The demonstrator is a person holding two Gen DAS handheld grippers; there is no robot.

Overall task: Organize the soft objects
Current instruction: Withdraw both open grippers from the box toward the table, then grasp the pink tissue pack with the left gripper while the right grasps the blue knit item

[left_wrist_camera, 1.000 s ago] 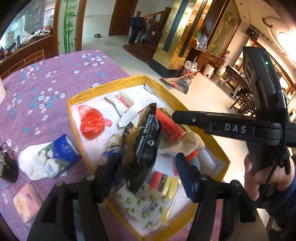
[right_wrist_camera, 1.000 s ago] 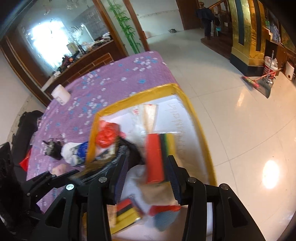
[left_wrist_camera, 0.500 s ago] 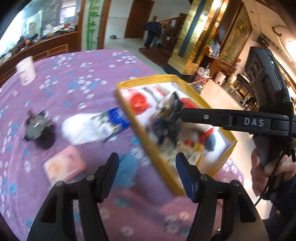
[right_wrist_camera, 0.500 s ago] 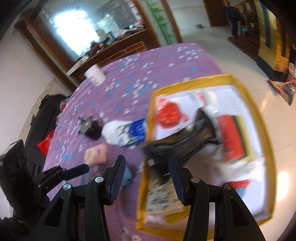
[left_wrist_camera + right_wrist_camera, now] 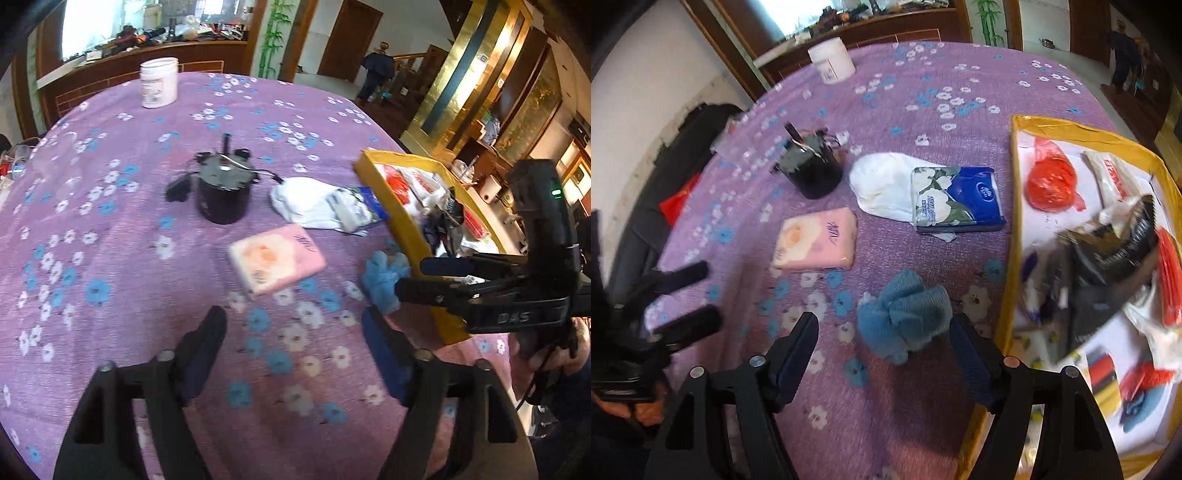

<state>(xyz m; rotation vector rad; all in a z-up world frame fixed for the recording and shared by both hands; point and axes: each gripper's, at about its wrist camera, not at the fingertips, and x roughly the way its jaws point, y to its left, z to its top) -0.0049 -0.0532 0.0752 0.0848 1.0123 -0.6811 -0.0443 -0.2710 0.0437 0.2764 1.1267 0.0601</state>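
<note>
Currently, both the left gripper (image 5: 293, 347) and right gripper (image 5: 882, 341) stand open and empty; blue cloth (image 5: 905, 314) lies beside the yellow box (image 5: 1006, 295).

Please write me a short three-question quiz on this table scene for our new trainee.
1. True or false: the blue cloth already lies inside the yellow-rimmed box.
2. Which lies partly on the white cloth? A) pink tissue pack B) blue floral tissue pack C) white jar
3. Fill in: both the left gripper and the right gripper are ____ and hold nothing.

Key: 1. False, it sits on the tablecloth beside the box. 2. B. 3. open.
</note>
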